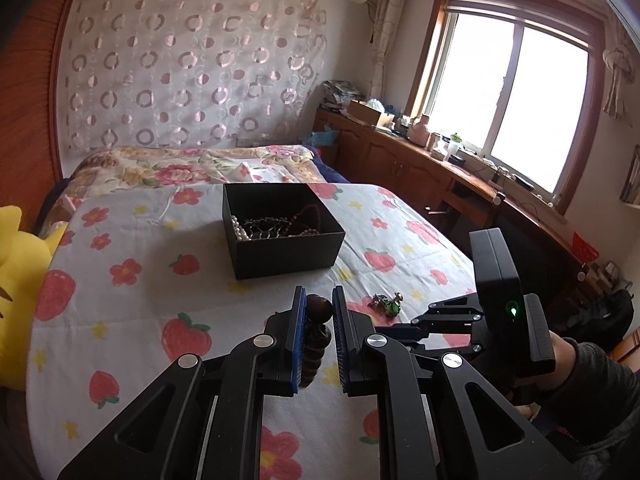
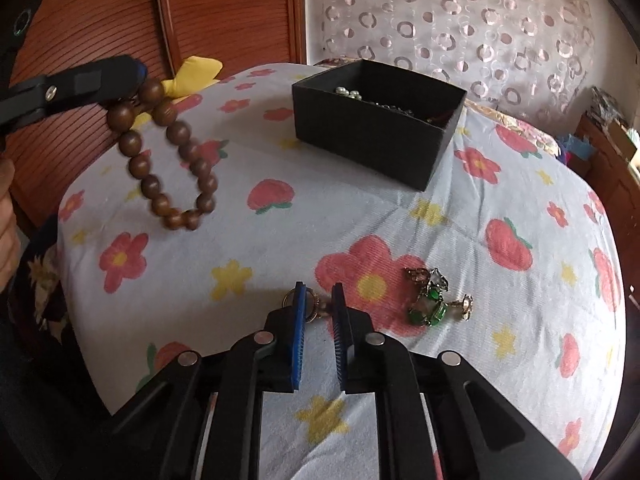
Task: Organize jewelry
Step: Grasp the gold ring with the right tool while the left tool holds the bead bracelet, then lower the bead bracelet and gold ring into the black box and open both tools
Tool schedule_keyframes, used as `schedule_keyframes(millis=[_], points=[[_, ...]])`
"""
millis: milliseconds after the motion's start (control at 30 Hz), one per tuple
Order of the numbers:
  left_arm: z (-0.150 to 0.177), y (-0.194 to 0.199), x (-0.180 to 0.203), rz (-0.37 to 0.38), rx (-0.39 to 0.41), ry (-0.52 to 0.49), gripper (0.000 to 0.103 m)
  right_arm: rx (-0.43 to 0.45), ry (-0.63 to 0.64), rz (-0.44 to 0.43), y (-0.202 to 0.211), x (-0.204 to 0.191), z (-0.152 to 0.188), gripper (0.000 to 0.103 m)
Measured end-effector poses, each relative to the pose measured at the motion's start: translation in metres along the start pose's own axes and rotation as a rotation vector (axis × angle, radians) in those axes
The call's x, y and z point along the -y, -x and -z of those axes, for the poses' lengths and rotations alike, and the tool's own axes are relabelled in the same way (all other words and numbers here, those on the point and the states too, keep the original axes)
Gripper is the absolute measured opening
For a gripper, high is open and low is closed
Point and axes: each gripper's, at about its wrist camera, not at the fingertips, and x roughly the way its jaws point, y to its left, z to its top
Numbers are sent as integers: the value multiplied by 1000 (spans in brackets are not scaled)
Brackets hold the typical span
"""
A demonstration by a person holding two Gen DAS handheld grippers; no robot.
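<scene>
Wooden bead bracelet (image 2: 168, 152) hangs clamped in the left gripper (image 1: 316, 304), above the bedspread (image 2: 280, 240). Right gripper (image 2: 319, 300), fingers apart, straddles a small ring (image 2: 316, 307). Green jewelry (image 2: 432, 300) lies just right; black box (image 2: 372, 132) ahead.

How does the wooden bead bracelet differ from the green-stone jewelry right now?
The wooden bead bracelet hangs in the air from the left gripper; the green-stone jewelry lies on the bedspread. The bracelet is one open loop of brown beads; the green piece is a tangled, metallic cluster. Both are outside the black box.
</scene>
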Motion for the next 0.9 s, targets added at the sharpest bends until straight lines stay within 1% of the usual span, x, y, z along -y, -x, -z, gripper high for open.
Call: schedule_keyframes(millis=[100,367,633,733,900], points=[[-4,0,-2,-1,1,4,12,11,-7,-1,4,2,-1,12],[-23,-8,-2,-10,19,-6,12,50,-11,7,15,11,-9,12],[-54,-21,-1,-27,44,-34,12,103,-20,29,30,29,-30,12],[-67,-26,1,-38,60,-39,12,138,-37,16,38,41,-41,12],[-88,-40,2,-63,64,-57,12,183,-55,33,49,57,-60,12]])
